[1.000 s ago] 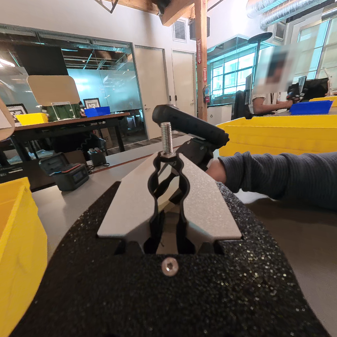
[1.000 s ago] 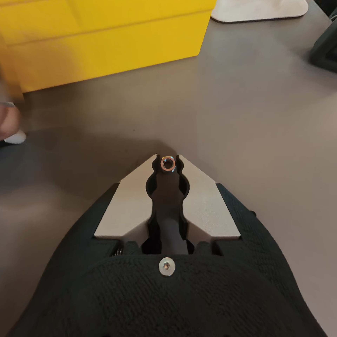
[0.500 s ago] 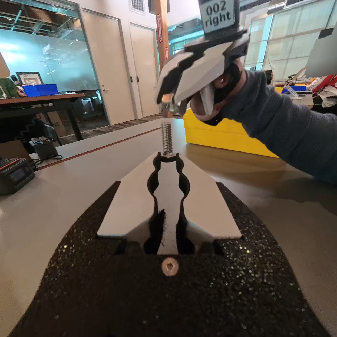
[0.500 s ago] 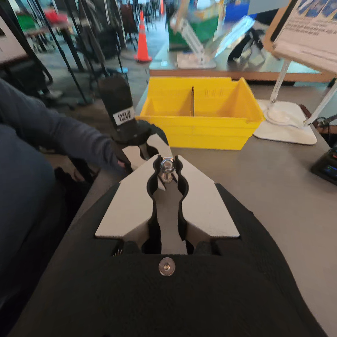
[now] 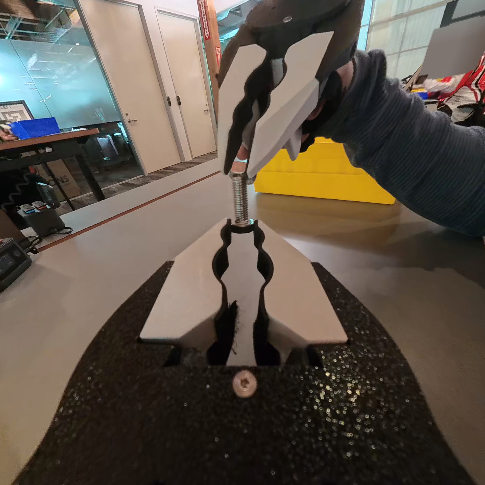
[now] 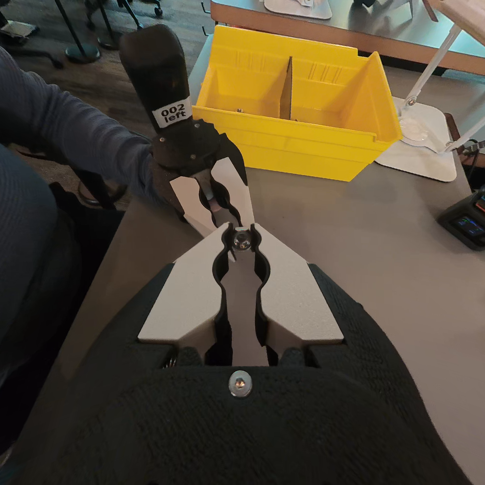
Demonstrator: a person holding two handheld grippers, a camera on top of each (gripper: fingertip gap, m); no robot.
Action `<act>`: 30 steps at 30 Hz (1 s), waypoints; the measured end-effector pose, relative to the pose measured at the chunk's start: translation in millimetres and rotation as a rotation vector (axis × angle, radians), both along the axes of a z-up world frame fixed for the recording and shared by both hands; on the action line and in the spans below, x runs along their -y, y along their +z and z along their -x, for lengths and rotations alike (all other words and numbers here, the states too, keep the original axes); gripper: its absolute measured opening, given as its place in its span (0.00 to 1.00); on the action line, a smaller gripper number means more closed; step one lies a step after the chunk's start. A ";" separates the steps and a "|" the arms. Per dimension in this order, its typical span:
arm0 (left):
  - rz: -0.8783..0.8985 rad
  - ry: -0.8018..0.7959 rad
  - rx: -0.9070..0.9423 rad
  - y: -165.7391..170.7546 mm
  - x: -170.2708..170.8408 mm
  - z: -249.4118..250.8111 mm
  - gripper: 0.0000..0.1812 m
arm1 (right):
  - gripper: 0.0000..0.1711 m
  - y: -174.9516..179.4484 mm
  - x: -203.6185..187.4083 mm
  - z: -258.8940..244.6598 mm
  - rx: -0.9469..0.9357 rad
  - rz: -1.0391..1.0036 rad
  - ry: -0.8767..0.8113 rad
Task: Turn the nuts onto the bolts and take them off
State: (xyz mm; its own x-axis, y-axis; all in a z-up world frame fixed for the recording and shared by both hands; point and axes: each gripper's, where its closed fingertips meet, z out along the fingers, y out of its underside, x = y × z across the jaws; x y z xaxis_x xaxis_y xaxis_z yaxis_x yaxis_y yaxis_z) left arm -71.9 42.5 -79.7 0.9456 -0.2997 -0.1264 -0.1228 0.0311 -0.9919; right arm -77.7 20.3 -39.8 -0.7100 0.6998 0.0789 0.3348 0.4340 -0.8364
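My left gripper (image 5: 242, 226) is shut on the head of a silver bolt (image 5: 241, 200) and holds it upright, thread pointing up, above the grey table (image 5: 105, 262). My right gripper (image 6: 241, 232) is shut on a silver nut (image 6: 241, 239). In the left wrist view the right gripper (image 5: 238, 172) comes down from above and the nut (image 5: 237, 173) sits on the top end of the bolt. In the right wrist view the left gripper (image 6: 236, 223) lies just beyond and below my fingertips, with its black handle (image 6: 157, 84) to the upper left. The bolt is hidden under the nut there.
A yellow divided bin (image 6: 294, 115) stands on the table behind the grippers; it also shows in the left wrist view (image 5: 320, 181). A black device (image 6: 464, 223) sits at the table's right edge. A white stand base (image 6: 420, 154) is beside the bin. The table edge runs at the left. My hands' fingertips stand some 4 cm from each other.
My right gripper has swung over from the table with the nut and come down onto the bolt's top end. The left gripper keeps the bolt upright and has turned a little.
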 end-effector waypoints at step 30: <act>0.020 -0.007 -0.033 -5.4 -1.0 -3.8 0.08 | 0.06 -5.0 4.3 -4.0 -0.123 -0.202 0.103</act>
